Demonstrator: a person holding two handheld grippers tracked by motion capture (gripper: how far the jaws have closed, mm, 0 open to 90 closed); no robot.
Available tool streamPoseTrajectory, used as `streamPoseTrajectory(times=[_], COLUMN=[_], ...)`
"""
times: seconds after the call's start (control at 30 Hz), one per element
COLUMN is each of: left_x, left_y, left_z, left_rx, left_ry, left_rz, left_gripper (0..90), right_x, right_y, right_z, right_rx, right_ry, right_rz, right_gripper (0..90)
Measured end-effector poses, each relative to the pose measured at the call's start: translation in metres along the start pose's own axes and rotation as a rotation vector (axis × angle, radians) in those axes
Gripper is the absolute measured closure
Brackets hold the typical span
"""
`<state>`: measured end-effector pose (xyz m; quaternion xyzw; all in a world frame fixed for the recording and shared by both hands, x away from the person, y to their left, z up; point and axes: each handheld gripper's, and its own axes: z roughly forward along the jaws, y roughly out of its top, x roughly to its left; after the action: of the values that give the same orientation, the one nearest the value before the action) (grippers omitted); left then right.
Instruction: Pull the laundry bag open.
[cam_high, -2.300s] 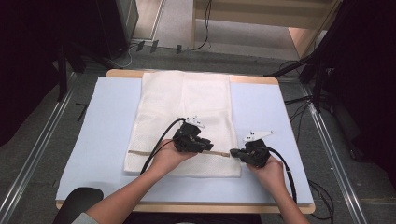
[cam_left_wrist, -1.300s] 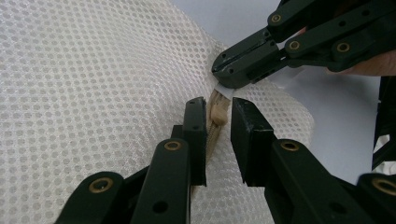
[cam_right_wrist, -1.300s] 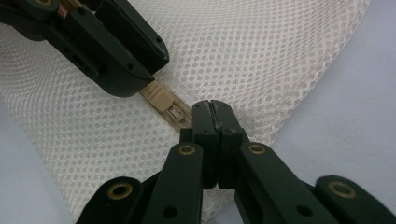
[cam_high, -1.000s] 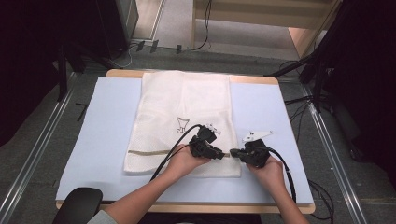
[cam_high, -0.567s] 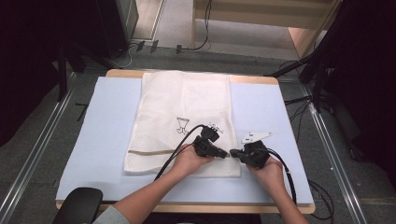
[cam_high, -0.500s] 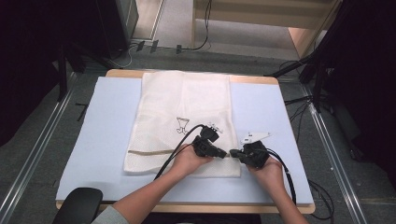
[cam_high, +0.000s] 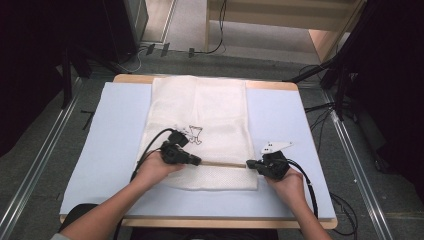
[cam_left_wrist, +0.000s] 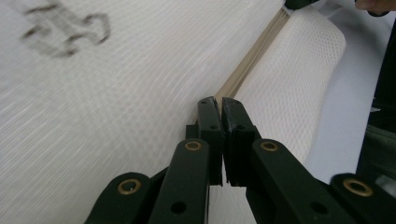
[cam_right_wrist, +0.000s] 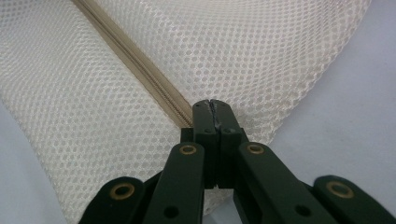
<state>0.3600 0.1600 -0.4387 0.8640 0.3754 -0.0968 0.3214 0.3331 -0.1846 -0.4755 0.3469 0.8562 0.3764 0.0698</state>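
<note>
Gripping a mesh bag (cam_high: 200, 107) at both ends of its zipper (cam_high: 222, 164).
Bag lies flat mid-bench (cam_high: 115, 130). Left gripper (cam_high: 196, 161) at 9 o'clock, fingers clenched on the zipper; right gripper (cam_high: 250, 164) at 3 o'clock, pinching the bag's zipper end.

Each hand holds a black gripper, the left gripper (cam_high: 196, 161) and the right gripper (cam_high: 249, 164), with two flat black jaws on hinged arms pinned by brass-ringed rivets, a black cable (cam_high: 148, 148) trailing back, a grey three-cornered plate (cam_high: 275, 146) on the right one, and bare forearms.
</note>
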Motion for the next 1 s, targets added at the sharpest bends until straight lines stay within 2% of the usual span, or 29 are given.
streamPoseTrajectory(times=[0.03,0.07,0.13,0.17,0.2,0.23,0.27,0.3,0.47,0.53,0.57,0.6,0.67,0.8,0.83,0.87,0.93,0.97,1.0], left_x=[0.004,0.009,0.020,0.023,0.026,0.030,0.032,0.035,0.042,0.043,0.046,0.050,0.060,0.068,0.069,0.071,0.076,0.083,0.085], left_y=[-0.006,-0.012,-0.025,-0.028,-0.033,-0.037,-0.041,-0.045,-0.061,-0.067,-0.071,-0.076,-0.088,-0.100,-0.102,-0.103,-0.109,-0.115,-0.117], left_z=[-0.007,-0.013,-0.028,-0.032,-0.039,-0.045,-0.050,-0.054,-0.071,-0.076,-0.079,-0.083,-0.096,-0.107,-0.109,-0.111,-0.117,-0.121,-0.123], left_rx=[-0.011,-0.013,-0.023,-0.029,-0.046,-0.053,-0.064,-0.072,-0.093,-0.085,-0.074,-0.071,-0.099,-0.123,-0.121,-0.120,-0.123,-0.143,-0.163], left_ry=[0.017,0.011,0.027,0.020,0.037,0.028,0.044,0.039,0.059,0.093,0.096,0.126,0.123,0.143,0.176,0.174,0.236,0.212,0.195], left_rz=[-0.003,-0.006,-0.033,-0.045,-0.052,-0.058,-0.063,-0.073,-0.090,-0.100,-0.115,-0.128,-0.172,-0.200,-0.202,-0.208,-0.234,-0.272,-0.288], left_gripper=[89.3,89.3,89.3,89.3,89.3,89.2,89.2,89.2,89.3,89.3,89.4,89.4,89.4,89.3,89.3,89.3,89.3,89.3,89.3], right_x=[0.000,0.000,0.000,0.000,-0.001,-0.001,-0.001,-0.002,-0.003,-0.004,-0.004,-0.004,-0.005,-0.006,-0.007,-0.007,-0.007,-0.008,-0.009], right_y=[0.000,0.000,0.000,0.000,0.000,-0.001,-0.001,-0.001,-0.001,0.000,0.000,0.000,0.000,0.001,0.001,0.001,0.002,0.002,0.003], right_z=[0.000,0.000,0.000,0.000,0.000,0.000,0.000,0.000,0.000,0.000,0.000,0.000,0.000,0.000,0.000,0.000,0.000,0.000,0.000], right_rx=[0.001,0.001,0.001,-0.001,-0.002,-0.002,-0.007,-0.008,-0.007,-0.006,-0.002,-0.003,-0.001,0.008,0.011,0.011,0.012,0.018,0.020], right_ry=[0.000,0.001,0.001,0.006,0.007,0.009,0.012,0.014,0.021,0.026,0.026,0.029,0.033,0.046,0.047,0.047,0.053,0.057,0.066], right_rz=[-0.001,-0.007,-0.015,-0.021,-0.022,-0.020,-0.019,-0.022,-0.034,-0.034,-0.031,-0.027,-0.024,-0.016,-0.019,-0.018,-0.020,-0.016,-0.013], right_gripper=[90.0,90.0,90.0,90.0,90.0,90.0,90.0,90.0,90.0,90.0,90.0,90.0,90.0,90.0,90.0,90.0,90.0,90.0,90.0])
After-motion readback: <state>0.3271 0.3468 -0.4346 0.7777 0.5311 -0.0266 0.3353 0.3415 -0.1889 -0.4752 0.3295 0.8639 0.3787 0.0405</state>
